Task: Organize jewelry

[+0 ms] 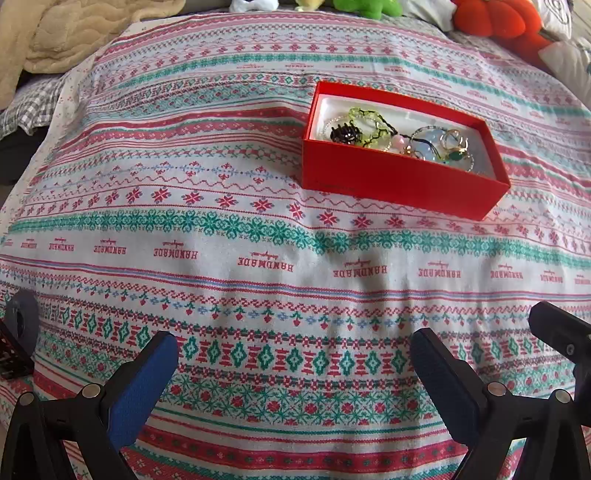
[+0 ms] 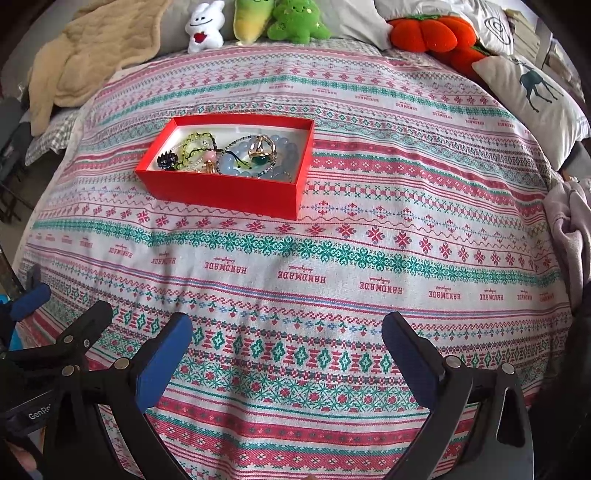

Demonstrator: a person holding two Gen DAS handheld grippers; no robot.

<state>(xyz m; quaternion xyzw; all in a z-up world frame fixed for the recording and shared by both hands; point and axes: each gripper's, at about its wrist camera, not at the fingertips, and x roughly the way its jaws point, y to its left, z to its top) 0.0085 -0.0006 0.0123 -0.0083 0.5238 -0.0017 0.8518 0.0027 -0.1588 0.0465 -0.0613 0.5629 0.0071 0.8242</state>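
A red box (image 1: 399, 184) with a white lining stands on the patterned cloth, right of centre in the left wrist view and left of centre in the right wrist view (image 2: 221, 194). It holds several jewelry pieces: a green bead bracelet (image 1: 365, 122), a black piece (image 1: 343, 133), a pale blue bead bracelet (image 2: 236, 160) and a gold ring with a green stone (image 2: 263, 150). My left gripper (image 1: 293, 363) is open and empty, well short of the box. My right gripper (image 2: 287, 354) is open and empty, also short of it.
The patterned cloth (image 2: 332, 258) covers a bed. Plush toys (image 2: 295, 22), an orange plush (image 2: 428, 31) and a deer pillow (image 2: 532, 96) line the far edge. A beige blanket (image 2: 85, 51) lies far left. Part of the left gripper (image 2: 70, 339) shows at lower left.
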